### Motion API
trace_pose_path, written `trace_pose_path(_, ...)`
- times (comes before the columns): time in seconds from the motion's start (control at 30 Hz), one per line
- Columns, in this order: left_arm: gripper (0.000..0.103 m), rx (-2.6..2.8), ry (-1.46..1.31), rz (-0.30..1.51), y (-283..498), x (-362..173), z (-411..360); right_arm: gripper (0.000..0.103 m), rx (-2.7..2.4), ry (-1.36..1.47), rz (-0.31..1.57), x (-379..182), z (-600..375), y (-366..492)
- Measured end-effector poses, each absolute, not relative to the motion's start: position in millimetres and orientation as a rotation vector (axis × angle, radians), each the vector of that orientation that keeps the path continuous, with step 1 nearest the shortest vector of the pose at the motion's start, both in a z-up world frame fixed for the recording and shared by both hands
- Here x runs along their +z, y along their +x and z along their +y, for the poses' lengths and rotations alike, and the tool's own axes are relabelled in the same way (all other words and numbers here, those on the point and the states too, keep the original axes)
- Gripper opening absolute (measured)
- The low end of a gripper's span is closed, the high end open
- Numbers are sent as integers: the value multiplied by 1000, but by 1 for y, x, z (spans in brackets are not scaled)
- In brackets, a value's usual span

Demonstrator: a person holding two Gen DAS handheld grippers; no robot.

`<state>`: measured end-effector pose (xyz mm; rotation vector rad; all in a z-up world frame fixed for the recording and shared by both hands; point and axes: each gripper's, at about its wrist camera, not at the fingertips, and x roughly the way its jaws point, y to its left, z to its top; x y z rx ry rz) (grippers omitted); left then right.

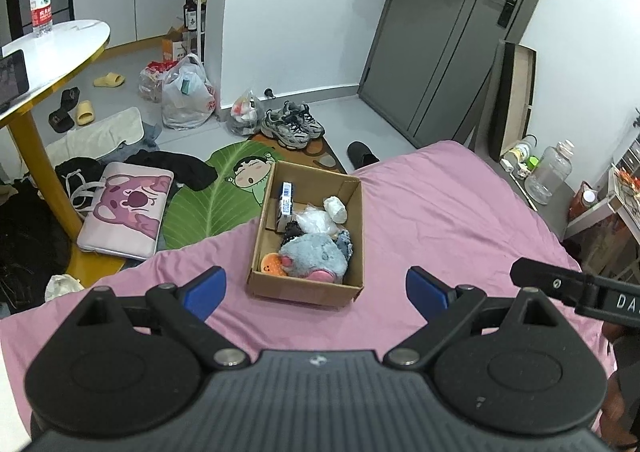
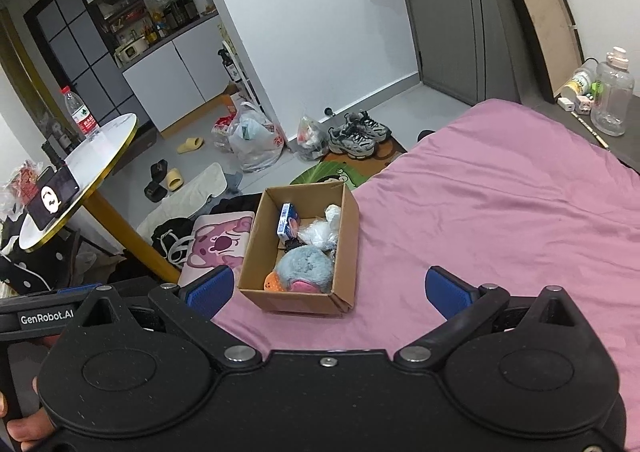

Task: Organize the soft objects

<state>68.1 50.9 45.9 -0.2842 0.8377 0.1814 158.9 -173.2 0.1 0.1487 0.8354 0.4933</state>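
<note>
The box [image 1: 306, 236] sits on the pink bed [image 1: 460, 220], its long axis running away from the claws, with a grey plush [image 1: 314, 256] at its near end. Both the left claw [image 1: 316, 288] and right claw [image 2: 330, 288] hang released and empty just short of the box, apart from it.

A plush toy [image 1: 314, 258] lies in the box [image 1: 304, 290], seemingly on the bed's [image 1: 460, 212] corner.

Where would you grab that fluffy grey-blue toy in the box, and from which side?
From straight above, I'd guess. The grey-blue plush toy lies low in the cardboard box, whose walls block any sideways approach. Pinch its rounded, domed top, which is the highest and barest part; the left gripper is already open wide.
</note>
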Motion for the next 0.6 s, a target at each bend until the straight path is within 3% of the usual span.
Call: trace_pose_path(0.6, 96, 157, -232, 820, 23, 44, 21, 103, 460, 96, 828, -3, -201, 114)
